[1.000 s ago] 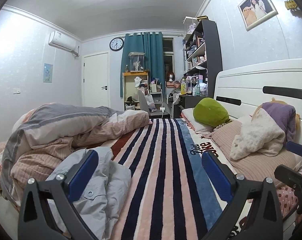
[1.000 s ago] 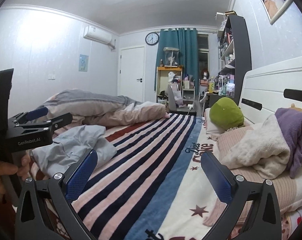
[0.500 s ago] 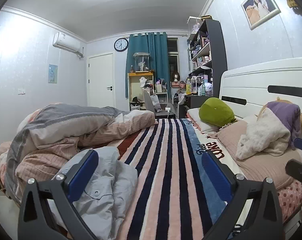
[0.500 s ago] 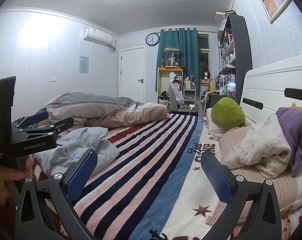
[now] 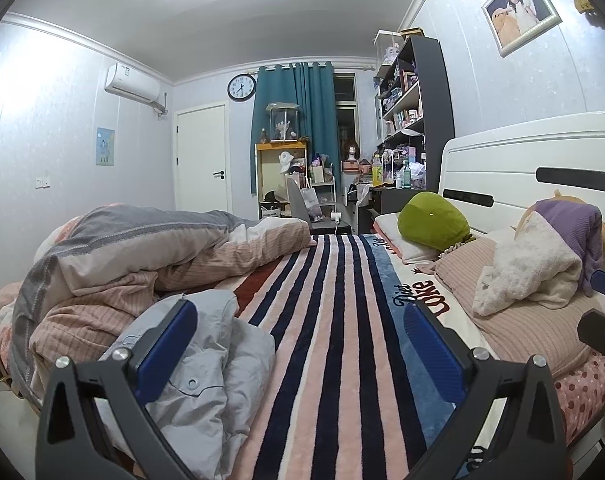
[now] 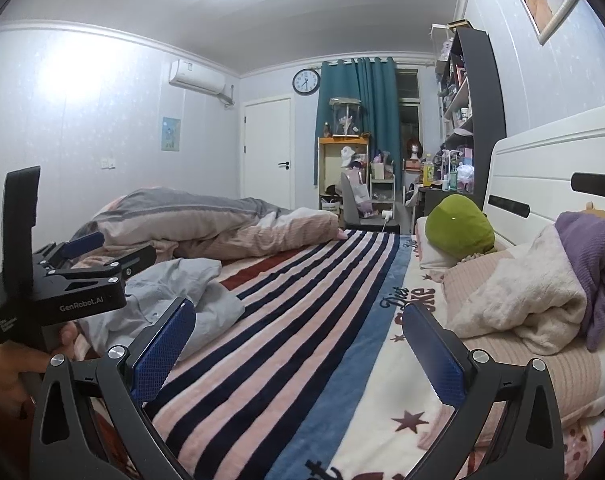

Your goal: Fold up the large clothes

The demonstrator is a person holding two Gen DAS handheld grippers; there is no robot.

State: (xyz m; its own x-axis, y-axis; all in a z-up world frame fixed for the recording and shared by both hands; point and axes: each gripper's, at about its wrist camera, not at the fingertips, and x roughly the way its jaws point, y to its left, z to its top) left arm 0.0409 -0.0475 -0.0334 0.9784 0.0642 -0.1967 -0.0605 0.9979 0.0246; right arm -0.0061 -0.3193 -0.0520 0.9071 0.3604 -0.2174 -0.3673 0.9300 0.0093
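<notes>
Soft cloth on the bed, matt plastic and textured pads on the tools.

The grey garment point(image 5: 206, 364) is showing as thin, smooth, crumpled cloth with a plastic-looking button, lying on a plush, fleecy striped blanket point(image 5: 334, 320). The quilt point(image 5: 142, 252) is looking like ribbed, matt fabric, and the white throw point(image 5: 530, 268) is looking fuzzy under a purple knit point(image 5: 574, 224). The left gripper point(image 5: 298, 344) and right gripper point(image 6: 298, 344) are showing matt black plastic arms, shiny metal screw heads and blue, finely grained pads point(image 6: 162, 352). The headboard point(image 5: 522, 160) is gleaming as smooth, painted white wood.
</notes>
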